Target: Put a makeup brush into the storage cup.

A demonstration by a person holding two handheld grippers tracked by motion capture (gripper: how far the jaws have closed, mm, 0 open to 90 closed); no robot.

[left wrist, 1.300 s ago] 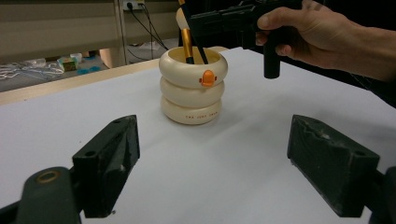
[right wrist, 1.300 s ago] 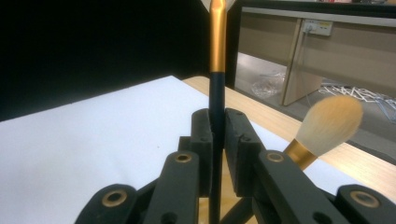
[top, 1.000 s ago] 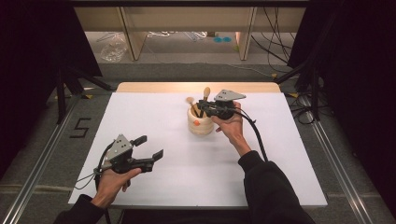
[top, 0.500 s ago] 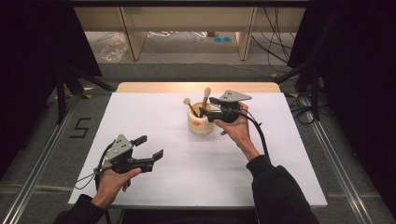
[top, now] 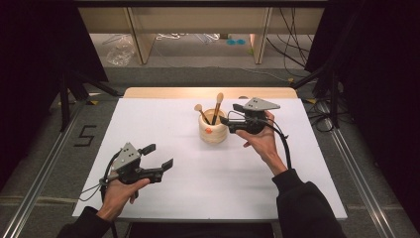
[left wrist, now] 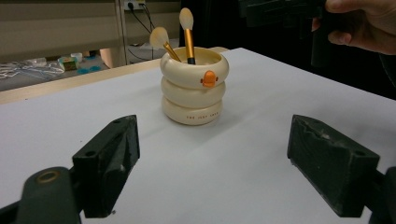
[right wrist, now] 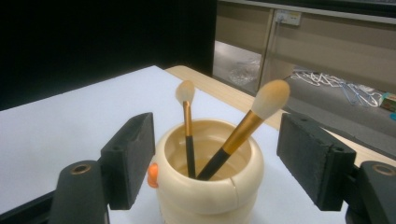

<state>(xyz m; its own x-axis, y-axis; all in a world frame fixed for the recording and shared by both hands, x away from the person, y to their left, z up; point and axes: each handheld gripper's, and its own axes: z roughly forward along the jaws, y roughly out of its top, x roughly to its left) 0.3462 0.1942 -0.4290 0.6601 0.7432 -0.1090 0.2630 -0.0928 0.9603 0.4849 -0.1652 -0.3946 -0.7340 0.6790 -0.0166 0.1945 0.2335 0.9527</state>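
Cream ringed holder (top: 213, 130) stands upright on the white table (top: 163, 119), toward the far side, right of centre. Two makeup brushes in it, bristles up: one (right wrist: 187, 133) near upright, the other (right wrist: 245, 128) leaning on the rim. Right gripper (top: 227, 124) sits just beside the holder at rim height, jaws just opened wide, nothing between the pads; the holder and brushes show in the gap beyond them. Left gripper (top: 159, 157) is near the table's front left, well apart from the holder, jaws open and empty.
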